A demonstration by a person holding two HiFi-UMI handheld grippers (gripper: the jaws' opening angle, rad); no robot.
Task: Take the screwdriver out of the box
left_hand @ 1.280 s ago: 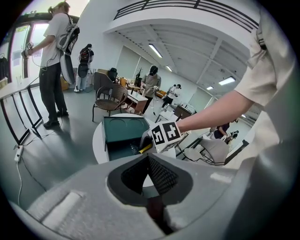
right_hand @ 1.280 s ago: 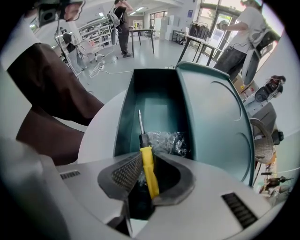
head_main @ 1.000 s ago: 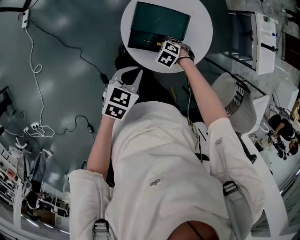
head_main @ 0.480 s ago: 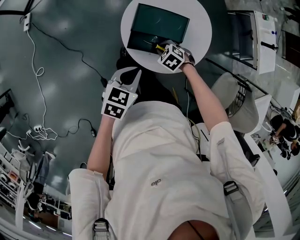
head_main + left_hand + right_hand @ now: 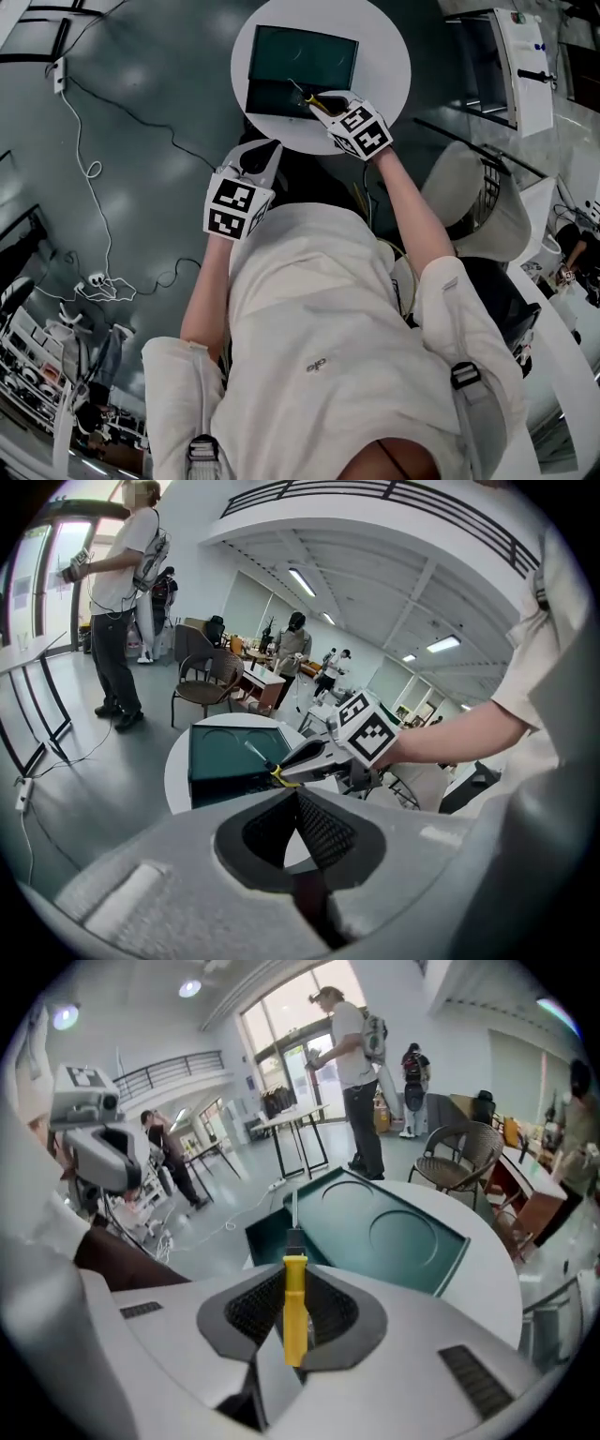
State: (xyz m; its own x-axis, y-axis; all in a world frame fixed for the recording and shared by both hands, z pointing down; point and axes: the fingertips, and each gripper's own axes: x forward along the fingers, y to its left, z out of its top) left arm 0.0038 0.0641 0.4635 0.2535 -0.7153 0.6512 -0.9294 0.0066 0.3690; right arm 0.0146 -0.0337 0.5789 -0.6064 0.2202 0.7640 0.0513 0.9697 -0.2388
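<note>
The jaws of the right gripper are pinched on the screwdriver; the left gripper's are pressed together, empty. Withdrawal from the box, toward 6 o'clock, is judged unfinished.

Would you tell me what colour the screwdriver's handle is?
The screwdriver handle is yellow, clearest in the right gripper view.

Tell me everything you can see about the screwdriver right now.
The screwdriver has a yellow, plastic-looking handle, a black collar and a thin bare metal shaft. The right gripper is shut on the handle, dark pads on either side, the handle's end sticking back past them. The shaft points forward over the near edge of the open green box on the round white table. Nothing else appears to touch it; the tip's type is too small to tell.
</note>
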